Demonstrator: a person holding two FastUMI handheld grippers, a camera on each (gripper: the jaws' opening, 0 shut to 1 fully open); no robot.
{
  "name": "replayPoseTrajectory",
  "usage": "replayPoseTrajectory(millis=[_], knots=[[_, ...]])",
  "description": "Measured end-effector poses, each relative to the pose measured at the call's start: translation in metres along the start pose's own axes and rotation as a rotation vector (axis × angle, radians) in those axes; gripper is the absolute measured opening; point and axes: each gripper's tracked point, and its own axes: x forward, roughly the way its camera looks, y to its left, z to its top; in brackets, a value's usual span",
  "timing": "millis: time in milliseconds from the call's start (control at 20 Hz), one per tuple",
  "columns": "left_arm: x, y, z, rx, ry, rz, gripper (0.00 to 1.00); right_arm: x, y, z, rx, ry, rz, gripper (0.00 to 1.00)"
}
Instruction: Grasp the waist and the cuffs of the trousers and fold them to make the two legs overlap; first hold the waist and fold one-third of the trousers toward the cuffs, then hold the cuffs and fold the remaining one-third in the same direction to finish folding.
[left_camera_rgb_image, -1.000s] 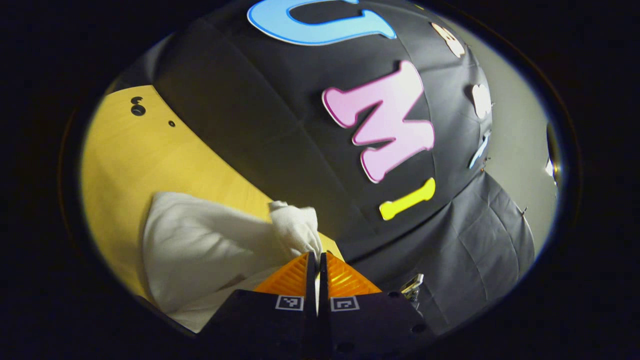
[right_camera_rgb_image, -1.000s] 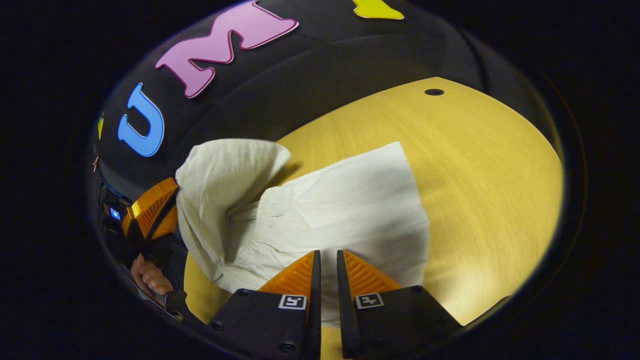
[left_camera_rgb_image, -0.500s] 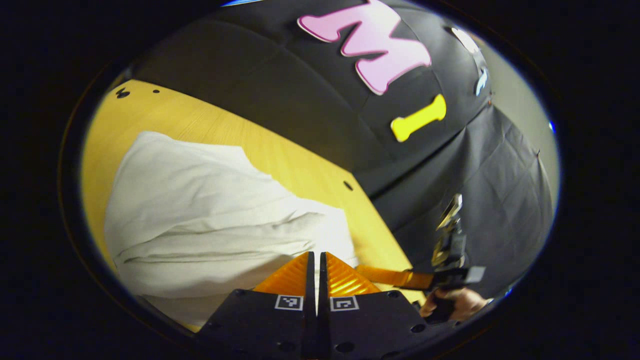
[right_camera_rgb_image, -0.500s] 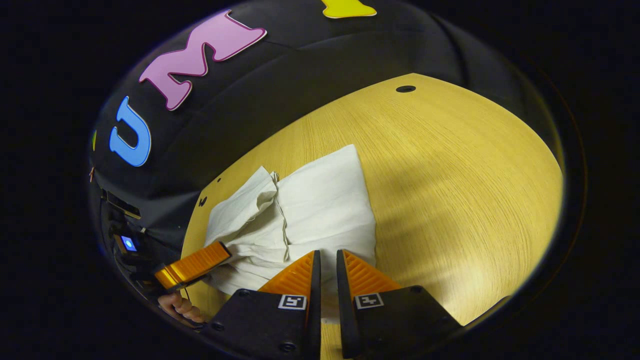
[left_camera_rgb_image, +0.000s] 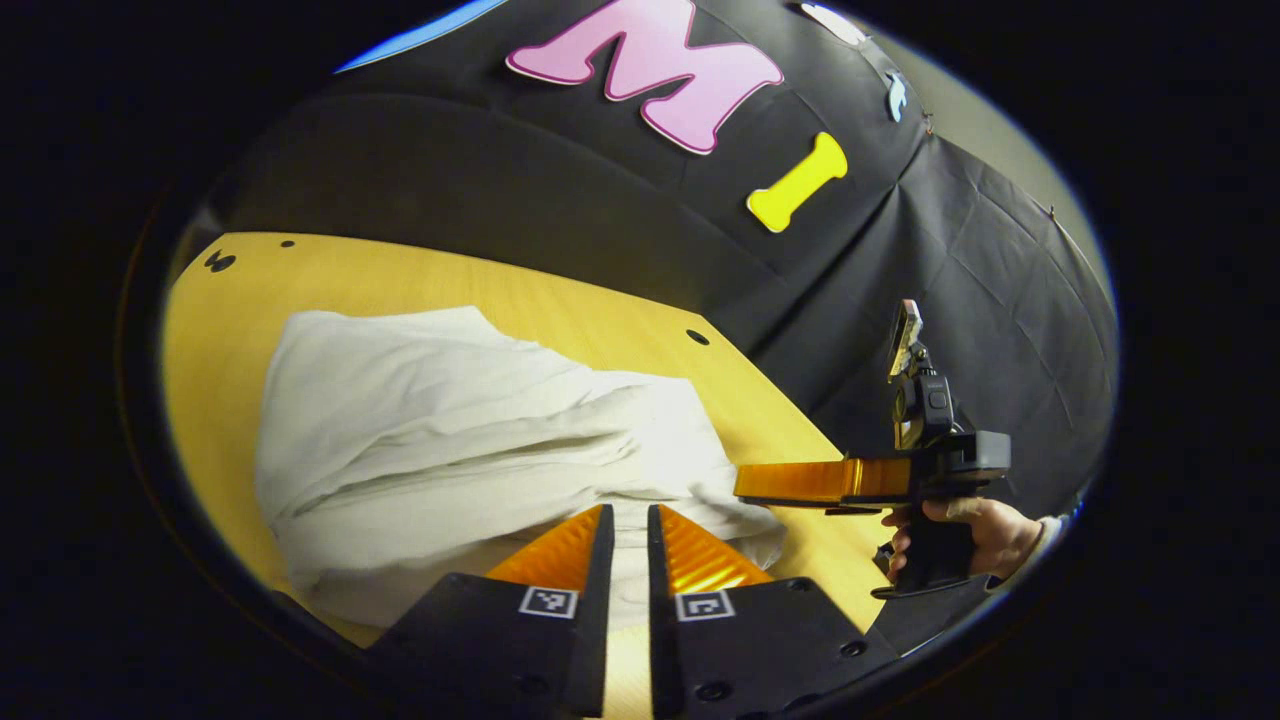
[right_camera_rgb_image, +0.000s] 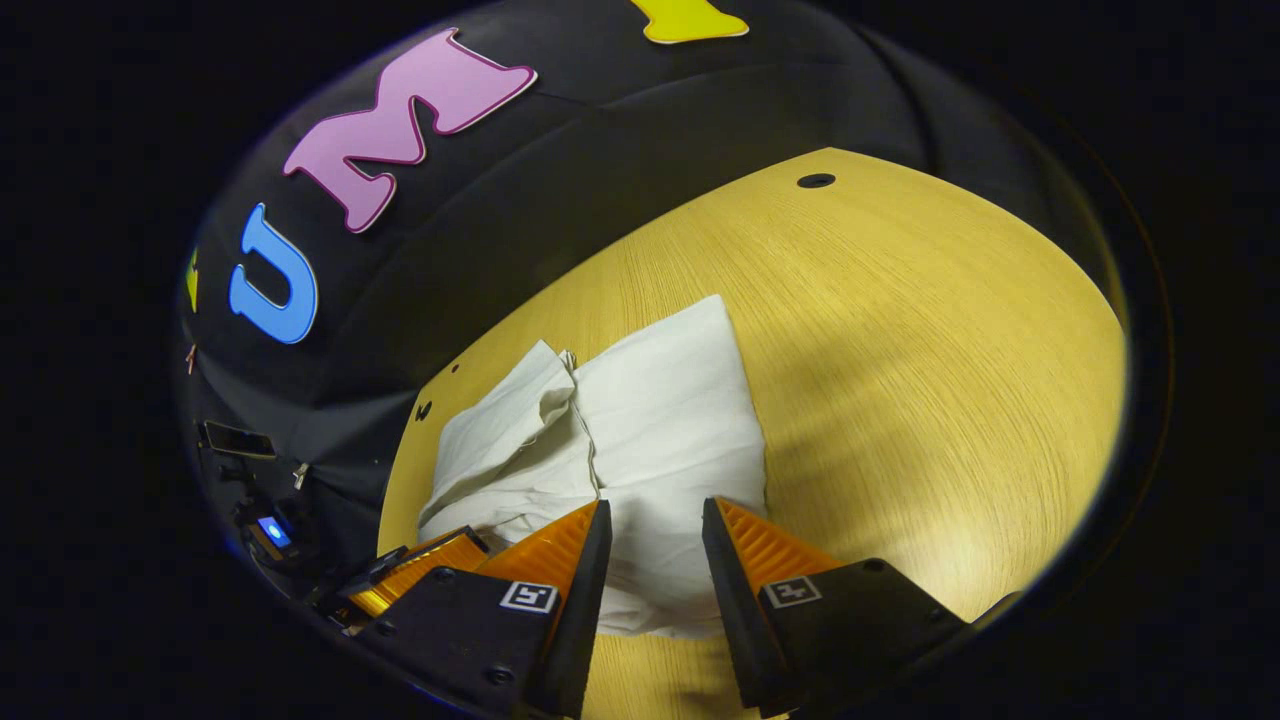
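The white trousers (left_camera_rgb_image: 450, 440) lie folded into a thick bundle on the yellow table (left_camera_rgb_image: 230, 300). In the left gripper view, my left gripper (left_camera_rgb_image: 627, 525) stands at the bundle's near edge, fingers a little apart, cloth showing in the gap but not pinched. My right gripper's fingers (left_camera_rgb_image: 800, 482) hover level over the bundle's right corner, held by a hand (left_camera_rgb_image: 975, 530). In the right gripper view, my right gripper (right_camera_rgb_image: 655, 520) is open above the near end of the trousers (right_camera_rgb_image: 650, 420), holding nothing. A finger of the left gripper (right_camera_rgb_image: 420, 565) shows at the lower left beside the bundle.
Bare yellow table (right_camera_rgb_image: 900, 350) stretches to the right of the trousers, with a small hole (right_camera_rgb_image: 816, 181) near its far edge and another hole (left_camera_rgb_image: 697, 337) by the wall. Black booth cloth (left_camera_rgb_image: 520, 180) closes the table's far side. A device with a blue light (right_camera_rgb_image: 272, 530) sits at lower left.
Both grippers carried the raised end of the trousers over, laid it on the bundle and let go. The right fingers spread wide, the left ones parted slightly.
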Motion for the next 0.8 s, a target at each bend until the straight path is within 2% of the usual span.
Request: replayPoseTrajectory(millis=[50,100,250,300,350,600,800], knots=[[-0.009,0.006,0.004,-0.001,-0.014,0.023,0.33,-0.004,0.002,0.0,0.001,-0.001,0.005,0.59],[-0.014,0.011,0.004,-0.004,-0.021,0.047,0.31,-0.007,0.004,-0.001,0.001,-0.003,0.005,0.59],[-0.036,0.023,0.007,-0.04,-0.041,0.117,0.87,-0.02,0.013,0.0,0.009,-0.029,0.016,0.6],[-0.046,0.025,0.008,-0.055,-0.046,0.143,0.89,-0.027,0.017,0.0,0.015,-0.039,0.025,0.53],[-0.056,0.027,0.009,-0.068,-0.054,0.166,0.92,-0.032,0.022,0.0,0.018,-0.049,0.035,0.71],[-0.1,0.018,0.02,-0.103,-0.083,0.231,0.95,-0.073,0.036,0.002,0.02,-0.118,0.052,0.85],[-0.127,0.007,0.027,-0.105,-0.104,0.242,0.95,-0.107,0.04,0.0,-0.041,-0.157,0.033,0.85]])
